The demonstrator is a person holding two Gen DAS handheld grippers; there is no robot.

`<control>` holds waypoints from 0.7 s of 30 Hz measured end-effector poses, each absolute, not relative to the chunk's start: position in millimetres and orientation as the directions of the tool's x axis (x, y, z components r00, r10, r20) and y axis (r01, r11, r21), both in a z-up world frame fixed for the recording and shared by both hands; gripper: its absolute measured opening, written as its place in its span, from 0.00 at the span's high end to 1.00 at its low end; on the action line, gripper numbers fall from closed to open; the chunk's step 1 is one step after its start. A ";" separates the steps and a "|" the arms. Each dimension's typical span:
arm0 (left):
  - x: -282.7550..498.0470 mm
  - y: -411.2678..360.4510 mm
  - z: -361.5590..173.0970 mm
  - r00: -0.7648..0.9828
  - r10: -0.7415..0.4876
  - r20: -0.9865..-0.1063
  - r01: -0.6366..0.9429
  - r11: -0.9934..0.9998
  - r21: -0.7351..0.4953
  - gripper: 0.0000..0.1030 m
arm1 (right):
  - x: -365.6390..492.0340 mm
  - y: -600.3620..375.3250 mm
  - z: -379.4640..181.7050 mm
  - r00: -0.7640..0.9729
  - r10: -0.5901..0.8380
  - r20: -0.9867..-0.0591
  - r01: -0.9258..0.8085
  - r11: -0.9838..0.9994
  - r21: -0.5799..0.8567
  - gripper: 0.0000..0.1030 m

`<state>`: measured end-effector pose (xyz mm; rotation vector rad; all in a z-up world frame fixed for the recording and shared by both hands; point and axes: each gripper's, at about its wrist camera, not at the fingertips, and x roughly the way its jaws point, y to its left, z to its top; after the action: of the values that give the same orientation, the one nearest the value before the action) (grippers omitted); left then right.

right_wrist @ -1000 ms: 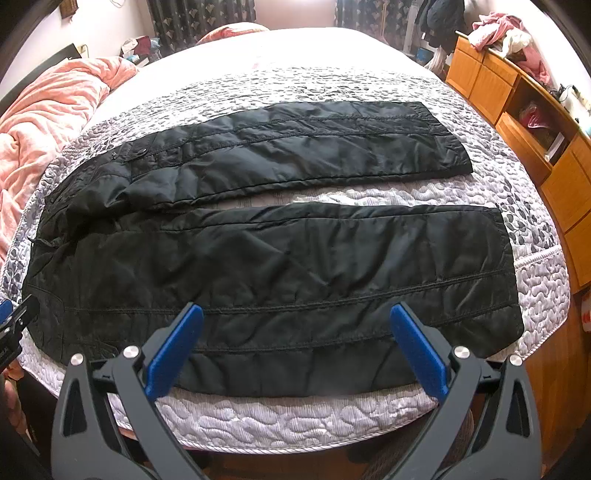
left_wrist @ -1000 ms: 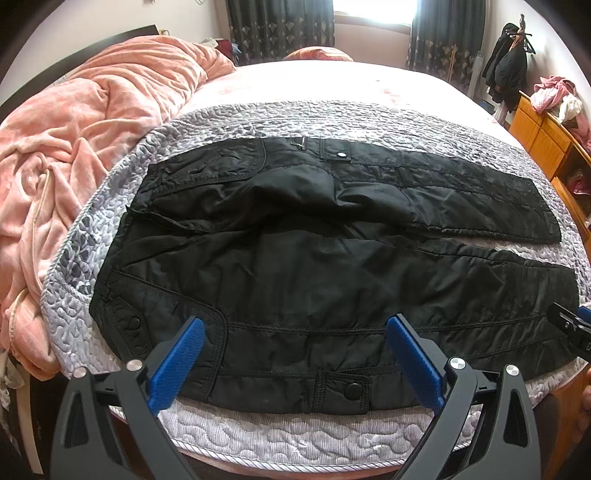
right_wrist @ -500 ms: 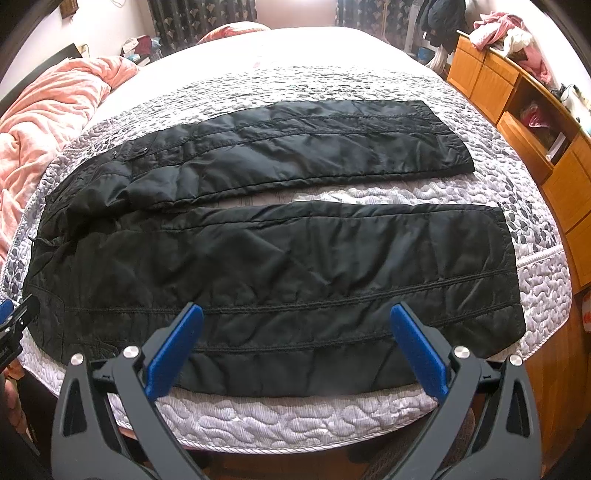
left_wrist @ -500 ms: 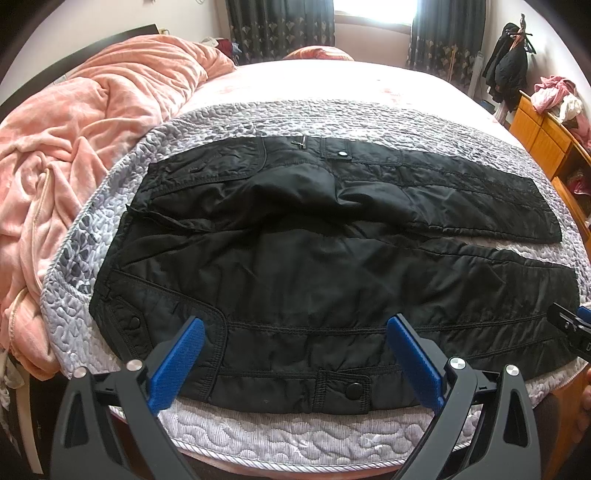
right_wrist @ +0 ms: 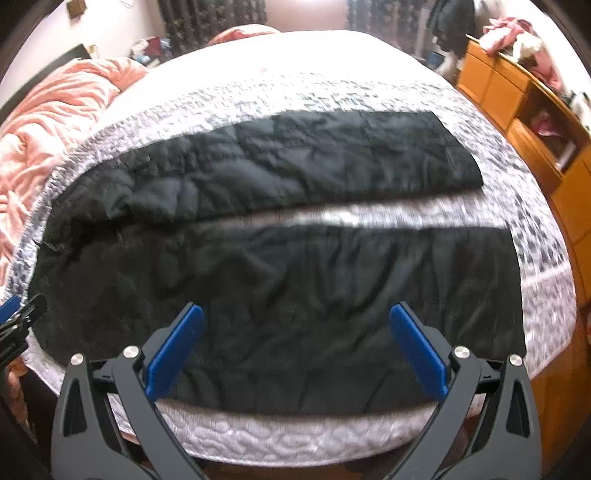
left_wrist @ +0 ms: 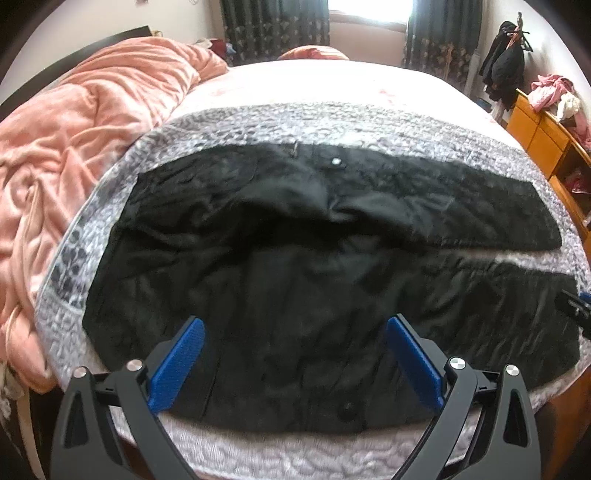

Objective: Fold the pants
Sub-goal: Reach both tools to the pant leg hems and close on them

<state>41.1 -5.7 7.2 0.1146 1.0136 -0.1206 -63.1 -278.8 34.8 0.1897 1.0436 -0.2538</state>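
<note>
- Bedroom with dark curtains point(left_wrist: 273, 26) at the far wall, a wooden cabinet point(right_wrist: 517, 96) along the right side, and a rumpled pink blanket point(left_wrist: 70, 140) heaped on the left of the bed.
- Grey quilted cover point(left_wrist: 332, 122) spread across the mattress.
- Black pants point(left_wrist: 314, 277) laid flat on that cover, waistband to the left, both legs running rightward with a pale strip of quilt showing between them.
- Left gripper point(left_wrist: 295, 363) poised over the near waist edge, blue pads point(left_wrist: 177, 365) spread wide, nothing held.
- Right gripper point(right_wrist: 297, 352) poised over the near leg, pads point(right_wrist: 419, 350) equally wide apart, empty.
- Both views blurred.
</note>
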 end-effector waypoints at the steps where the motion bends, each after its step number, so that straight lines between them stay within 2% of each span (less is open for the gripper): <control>1: 50.6 -8.6 9.2 0.525 -0.059 -0.849 0.156 0.987 0.028 0.03 | -57.0 -287.3 38.2 0.482 -0.108 -0.870 0.287 0.957 0.040 0.02; 5: 106.0 -30.9 15.3 0.513 -0.133 -0.848 0.191 0.981 -0.038 0.03 | -13.3 -353.2 54.0 0.492 -0.193 -0.849 0.306 0.951 -0.039 0.02; 8: 146.2 -52.9 13.9 0.522 -0.156 -0.838 0.203 0.978 -0.056 0.03 | 33.0 -418.5 50.1 0.468 -0.173 -0.867 0.315 0.949 -0.020 0.02; 14: 230.4 -133.4 -19.5 0.402 -0.269 -0.875 0.298 0.942 -0.152 0.03 | 113.6 -522.9 15.2 0.369 -0.166 -0.914 0.324 0.945 -0.040 0.02; 21: 267.0 -224.2 -55.8 0.318 -0.352 -0.880 0.404 0.890 -0.210 0.03 | 156.2 -592.5 -25.7 0.307 -0.174 -0.936 0.307 0.949 -0.076 0.02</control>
<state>267.0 -224.2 -55.8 0.0518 1.1437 -0.4977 156.2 -592.5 -25.7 0.1247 1.2189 -0.3191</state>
